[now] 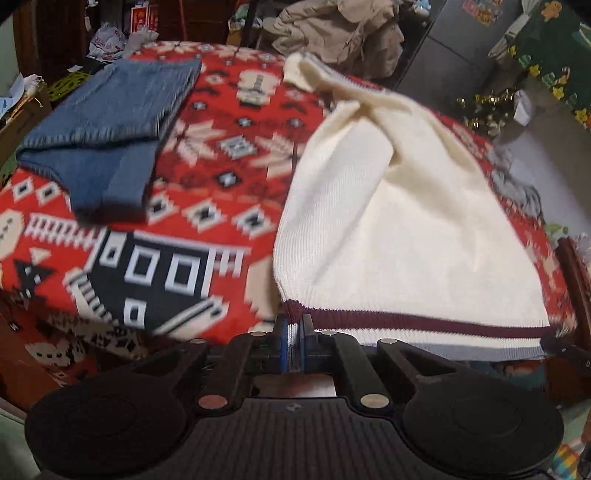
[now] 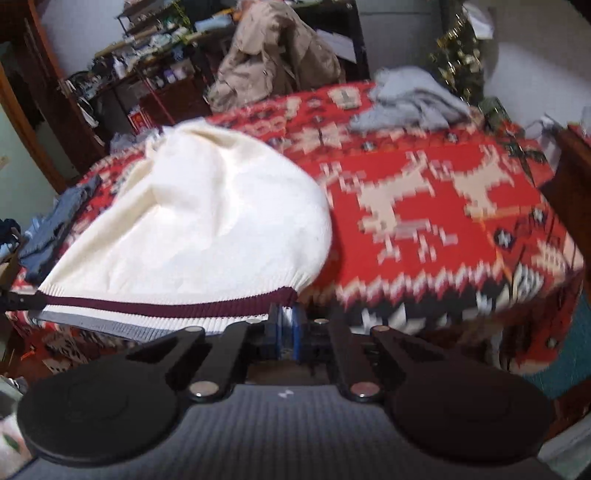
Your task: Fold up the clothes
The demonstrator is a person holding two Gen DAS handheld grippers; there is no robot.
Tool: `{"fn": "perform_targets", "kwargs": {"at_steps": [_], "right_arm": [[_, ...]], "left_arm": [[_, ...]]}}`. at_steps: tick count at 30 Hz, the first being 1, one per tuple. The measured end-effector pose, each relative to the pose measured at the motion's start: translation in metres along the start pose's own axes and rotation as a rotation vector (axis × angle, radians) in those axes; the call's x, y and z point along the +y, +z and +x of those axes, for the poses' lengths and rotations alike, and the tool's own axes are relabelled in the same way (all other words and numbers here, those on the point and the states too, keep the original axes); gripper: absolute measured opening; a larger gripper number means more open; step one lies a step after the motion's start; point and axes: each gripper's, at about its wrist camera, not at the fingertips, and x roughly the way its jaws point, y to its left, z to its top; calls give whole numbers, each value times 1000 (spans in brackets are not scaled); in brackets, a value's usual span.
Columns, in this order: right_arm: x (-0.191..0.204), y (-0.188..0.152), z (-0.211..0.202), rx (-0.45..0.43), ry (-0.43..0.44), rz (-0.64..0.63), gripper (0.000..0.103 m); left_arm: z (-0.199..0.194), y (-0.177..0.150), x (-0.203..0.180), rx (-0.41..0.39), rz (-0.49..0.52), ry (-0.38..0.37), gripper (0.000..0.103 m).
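In the left wrist view, folded jeans (image 1: 107, 129) lie at the far left of the bed (image 1: 229, 155), on a red patterned blanket. To their right, apart from them, a cream sweater (image 1: 399, 229) lies spread toward the bed's near edge, its hem banded in maroon and grey. The left claw (image 1: 294, 332) is pressed together on the hem's left corner, with knit showing between its blue pads. A tan jacket (image 1: 332, 29) is heaped beyond the bed. In the right wrist view, the sweater's hem runs from the left edge to the right claw (image 2: 286, 325), which pinches the hem's right corner. Further right the blanket lies bare, with a grey garment (image 2: 410, 99) crumpled at the far side.
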Motion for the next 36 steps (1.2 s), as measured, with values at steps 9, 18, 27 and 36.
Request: {"fn": "perform_targets", "kwargs": {"at_steps": [9,18,27,36], "right_arm": [[-1,-2,0,-22,-29,-9,15],[-14,14,-10,-76,-58,-1,46],[-7,25,-6,-95,-101,-69,99],[-1,42,1,-97,-131,-127,102]], "left_arm": [[-8,-4,1,-106,60,64,40],[-20,11,-4,-205,100,105,79],[-8,40,-14,-239,155,83,93],[0,61,-26,-351,208,53,99]]}}
